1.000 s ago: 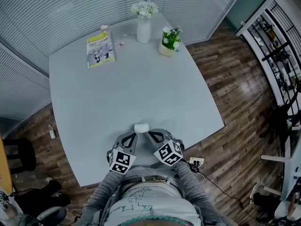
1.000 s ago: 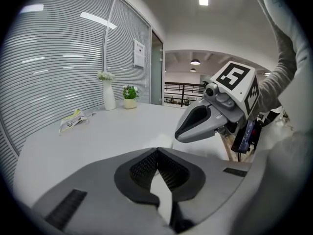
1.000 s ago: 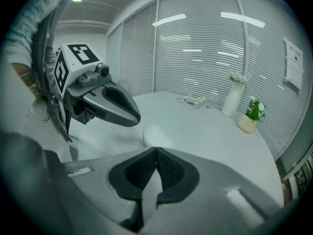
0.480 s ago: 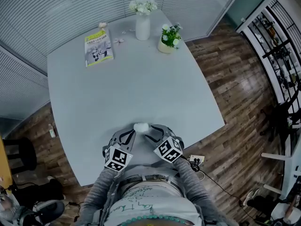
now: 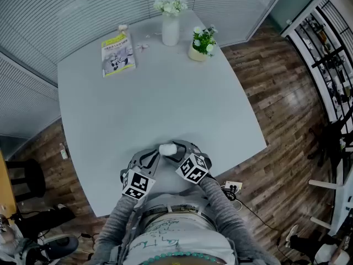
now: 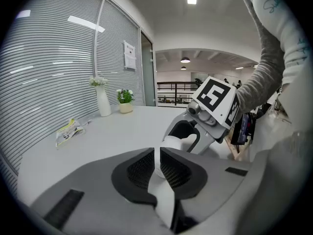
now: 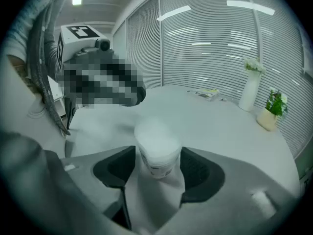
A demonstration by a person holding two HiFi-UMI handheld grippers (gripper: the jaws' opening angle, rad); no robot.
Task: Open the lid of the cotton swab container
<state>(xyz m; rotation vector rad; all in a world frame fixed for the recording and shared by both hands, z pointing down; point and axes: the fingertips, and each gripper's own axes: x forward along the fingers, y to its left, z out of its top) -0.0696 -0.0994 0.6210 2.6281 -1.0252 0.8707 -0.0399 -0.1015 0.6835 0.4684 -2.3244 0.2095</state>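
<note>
The cotton swab container, a small white tub with its lid on, stands near the table's front edge. My right gripper comes at it from the right. In the right gripper view the tub sits between the jaws of that gripper, which are opening; the pads stand close beside its sides. My left gripper reaches it from the left. Its jaws are opening from a narrow slit, with the tub just past the tips.
A vase of white flowers, a potted plant and a booklet stand at the table's far end. The table's front edge runs just below the grippers. A power strip lies on the wooden floor.
The right gripper has moved forward to the container and its jaws have spread around it. The left gripper has shifted slightly to the left, and its jaws have parted a little.
</note>
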